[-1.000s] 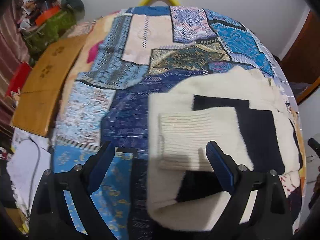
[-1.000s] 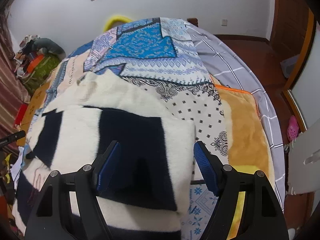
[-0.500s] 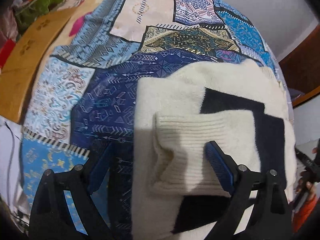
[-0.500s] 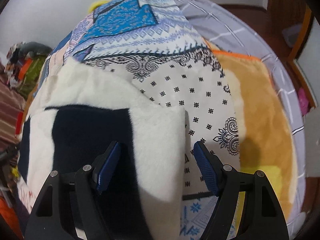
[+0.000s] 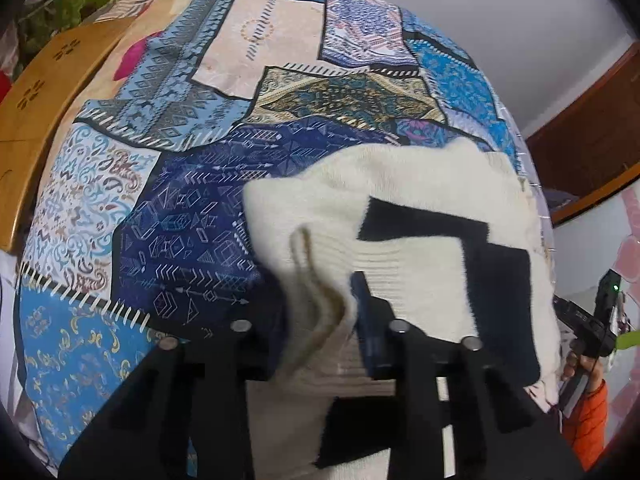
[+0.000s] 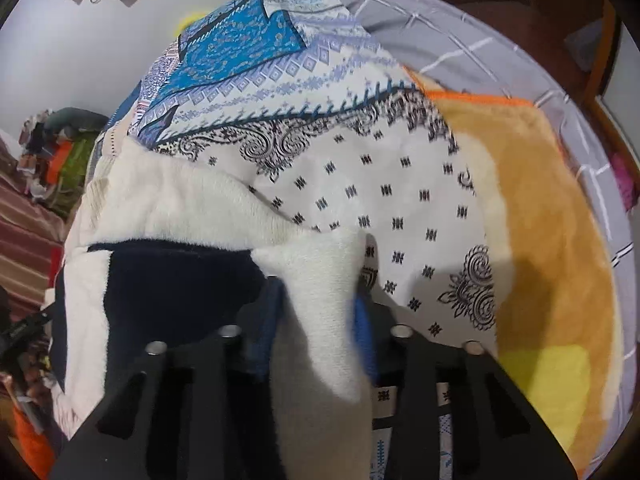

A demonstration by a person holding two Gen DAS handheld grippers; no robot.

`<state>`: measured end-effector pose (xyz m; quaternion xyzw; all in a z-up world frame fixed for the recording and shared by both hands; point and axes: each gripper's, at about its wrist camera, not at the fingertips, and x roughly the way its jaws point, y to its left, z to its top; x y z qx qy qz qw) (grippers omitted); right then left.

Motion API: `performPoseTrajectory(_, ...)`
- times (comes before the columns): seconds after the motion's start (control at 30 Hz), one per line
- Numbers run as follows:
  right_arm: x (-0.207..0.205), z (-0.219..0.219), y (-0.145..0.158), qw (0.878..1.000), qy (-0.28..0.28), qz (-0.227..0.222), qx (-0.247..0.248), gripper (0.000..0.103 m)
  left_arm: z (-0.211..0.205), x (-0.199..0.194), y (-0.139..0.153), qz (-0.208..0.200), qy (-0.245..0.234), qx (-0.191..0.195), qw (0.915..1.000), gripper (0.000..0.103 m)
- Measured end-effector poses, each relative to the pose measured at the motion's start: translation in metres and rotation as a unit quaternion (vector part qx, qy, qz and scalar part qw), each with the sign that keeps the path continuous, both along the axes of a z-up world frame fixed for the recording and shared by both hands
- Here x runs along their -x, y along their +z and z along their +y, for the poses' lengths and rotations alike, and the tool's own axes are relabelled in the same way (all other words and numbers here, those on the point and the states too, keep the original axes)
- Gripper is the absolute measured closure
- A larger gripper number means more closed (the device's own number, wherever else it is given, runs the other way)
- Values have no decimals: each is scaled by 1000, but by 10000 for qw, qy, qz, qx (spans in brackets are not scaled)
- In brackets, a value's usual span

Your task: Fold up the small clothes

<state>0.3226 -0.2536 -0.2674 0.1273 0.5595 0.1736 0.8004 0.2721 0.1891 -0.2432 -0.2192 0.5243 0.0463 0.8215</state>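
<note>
The cream and navy sweater (image 5: 400, 208) lies flat on the patchwork bedspread (image 5: 192, 216) of the bed, sleeves already laid in over the body, and both tools have taken its near edge, which looks like the set-up for lifting that edge and carrying it over to the far side in one fold. On the left, the left hand-held gripper (image 5: 320, 320) has just been closing, and its jaws now pinch a bunched fold of the ribbed cream knit. A grip at each corner should keep the edge straight as it travels. On the right, the right hand-held gripper (image 6: 320, 320) has also just been closing and now clamps a peak of fluffy cream fabric at the other corner, beside the navy panel (image 6: 172, 280). Around the garment, a wooden board (image 5: 44, 92) stands well apart at the left of the bed, and a tan fleece blanket (image 6: 540, 220) lies to the right, near but probably not touching the sweater, though the fisheye bend makes that hard to judge. Nothing rests on the bedspread beyond the sweater, so the path for the fold appears open.
</note>
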Motion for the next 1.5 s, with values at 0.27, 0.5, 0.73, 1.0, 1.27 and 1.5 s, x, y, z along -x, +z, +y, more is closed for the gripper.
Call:
performPoseTrajectory(0.27,-11,15,34,9987,121,-483,67,88,15,-11,25,-289,92,-652,9974,84)
performPoseTrajectory(0.5,-34,51,50,9964,292,-776,149,88,48,-17,18,-231,422,-955,9943,89)
performPoseTrajectory(0.73,-38,67,43,9946,346,-749,621,80,83,-7,8,-24,705,-1053,9919,102)
performPoseTrajectory(1.0,-12,54,63,9936,471,-763,693,60,78,19,19,8,669,-903,9937,74)
performPoseTrajectory(1.27,25,55,110,9860,757,-1305,712,48,37,38,48,-292,269,-992,9943,54)
performPoseTrajectory(1.5,58,52,147,9782,789,-1808,646,27,0,61,76,-514,-118,-1352,9894,41)
